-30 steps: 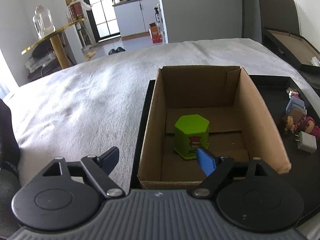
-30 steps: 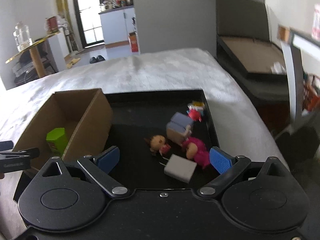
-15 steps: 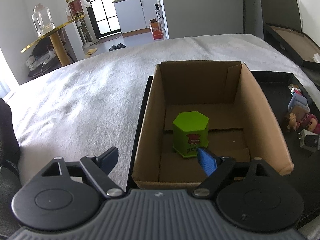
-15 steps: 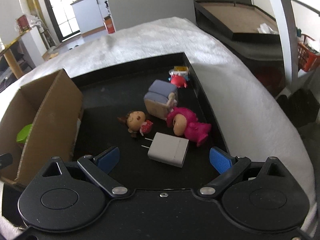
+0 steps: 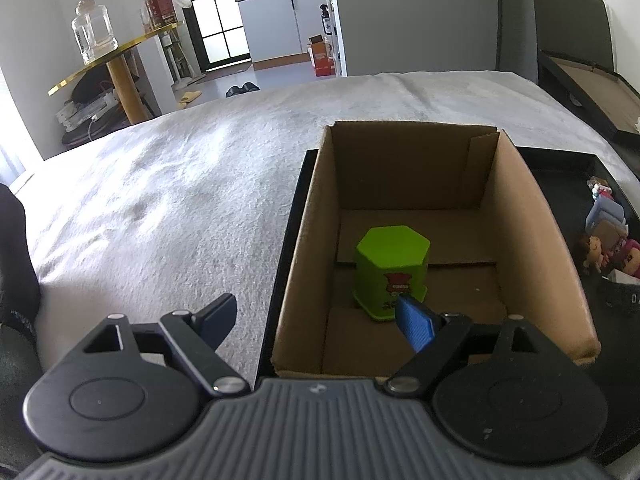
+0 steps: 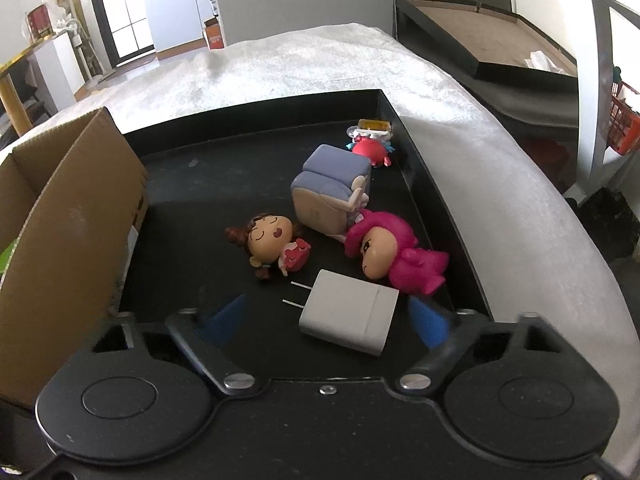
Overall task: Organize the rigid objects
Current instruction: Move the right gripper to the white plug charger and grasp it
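Note:
A green hexagonal box [image 5: 391,270] stands inside an open cardboard box [image 5: 520,216] on a black tray [image 6: 224,176]. My left gripper [image 5: 316,322] is open and empty, hovering at the box's near left corner. My right gripper [image 6: 326,318] is open, low over the tray, with a white plug adapter [image 6: 348,318] lying between its fingers. Beyond it lie a brown-haired doll [image 6: 270,242], a pink doll [image 6: 394,254], a lilac and tan toy [image 6: 330,194] and a small red toy [image 6: 370,150].
The tray sits on a white cloth-covered surface [image 5: 160,200]. The cardboard box wall [image 6: 72,232] stands close to my right gripper's left side. A gold side table with a glass jar [image 5: 94,36] stands far left. A dark bed frame [image 6: 500,52] is at the right.
My right gripper has moved forward and down over the tray, so the white adapter now lies between its fingers. My left gripper has shifted only slightly near the box.

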The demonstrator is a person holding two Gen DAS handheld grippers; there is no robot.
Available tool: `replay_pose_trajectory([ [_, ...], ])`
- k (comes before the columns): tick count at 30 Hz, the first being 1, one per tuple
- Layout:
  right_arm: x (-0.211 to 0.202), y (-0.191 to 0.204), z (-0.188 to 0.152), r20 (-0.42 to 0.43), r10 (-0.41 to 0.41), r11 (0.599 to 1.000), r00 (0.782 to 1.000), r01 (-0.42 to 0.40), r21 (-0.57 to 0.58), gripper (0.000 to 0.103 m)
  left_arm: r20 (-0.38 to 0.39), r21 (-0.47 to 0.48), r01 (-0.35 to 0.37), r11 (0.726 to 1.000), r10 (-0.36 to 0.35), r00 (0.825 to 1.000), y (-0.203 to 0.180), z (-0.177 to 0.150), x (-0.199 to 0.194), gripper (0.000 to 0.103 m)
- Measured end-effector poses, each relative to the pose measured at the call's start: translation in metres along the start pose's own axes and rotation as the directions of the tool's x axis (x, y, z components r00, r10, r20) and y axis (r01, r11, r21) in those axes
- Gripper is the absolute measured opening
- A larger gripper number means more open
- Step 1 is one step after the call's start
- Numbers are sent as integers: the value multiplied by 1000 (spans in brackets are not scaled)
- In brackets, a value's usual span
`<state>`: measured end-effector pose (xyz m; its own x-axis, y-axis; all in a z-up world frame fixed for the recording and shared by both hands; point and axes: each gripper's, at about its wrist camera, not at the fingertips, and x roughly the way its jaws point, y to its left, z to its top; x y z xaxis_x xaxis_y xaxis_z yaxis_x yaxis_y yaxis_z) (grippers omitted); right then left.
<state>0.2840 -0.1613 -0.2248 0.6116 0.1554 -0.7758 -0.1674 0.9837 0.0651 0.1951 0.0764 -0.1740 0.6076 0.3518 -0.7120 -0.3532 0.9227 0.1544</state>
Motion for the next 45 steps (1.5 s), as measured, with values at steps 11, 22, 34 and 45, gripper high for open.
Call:
replay_pose_trajectory([
  [11, -10, -13, -11, -41, 6, 1000, 999, -7, -24, 51, -1, -11, 1, 1000, -1, 1000, 3, -2, -1, 85],
  [22, -17, -14, -13, -61, -52, 998, 997, 51, -32, 89, 0, -22, 2, 1000, -2, 1000, 6, -1, -1, 85],
  [34, 2, 0, -5, -57, -104, 994, 993, 106, 22, 84, -10, -30, 2, 1000, -2, 1000, 9, 0, 1, 85],
  [45, -20, 4, -5, -44, -34, 999, 998, 33, -16, 61, -12, -32, 0, 999, 0, 1000, 9, -2, 2, 85],
])
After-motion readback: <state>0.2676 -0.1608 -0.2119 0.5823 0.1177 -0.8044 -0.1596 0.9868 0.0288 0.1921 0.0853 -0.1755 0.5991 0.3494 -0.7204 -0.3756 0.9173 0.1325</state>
